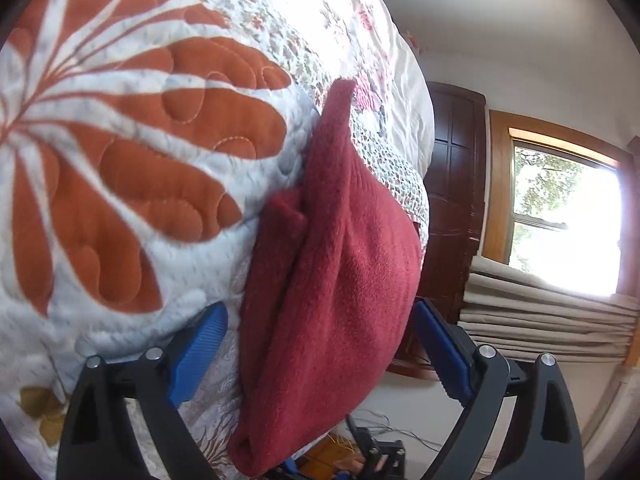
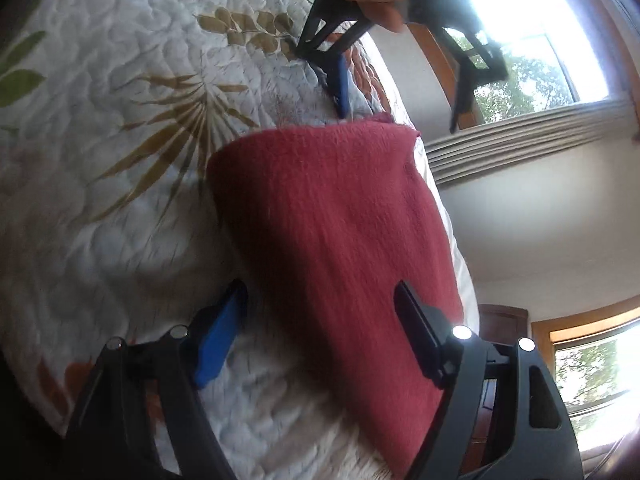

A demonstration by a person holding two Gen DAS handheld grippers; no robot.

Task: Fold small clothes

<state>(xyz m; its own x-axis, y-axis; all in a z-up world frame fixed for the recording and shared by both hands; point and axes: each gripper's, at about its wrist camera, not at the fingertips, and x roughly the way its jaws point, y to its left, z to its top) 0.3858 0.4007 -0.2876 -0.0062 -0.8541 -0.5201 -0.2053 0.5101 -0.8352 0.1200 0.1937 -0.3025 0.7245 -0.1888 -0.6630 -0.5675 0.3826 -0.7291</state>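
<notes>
I have both grippers, left (image 1: 320,356) and right (image 2: 320,332), spread wide astride the red cloth (image 2: 332,232), ready to pinch its edges.

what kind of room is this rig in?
Most likely a bedroom in a home. The red cloth lies on a quilted floral bedspread over what looks like a bed, and there is a wood-framed window with a dark wooden door beside it.

A dark red fleecy cloth (image 1: 332,280), folded in layers, lies on the quilted floral bedspread (image 1: 120,160).
</notes>
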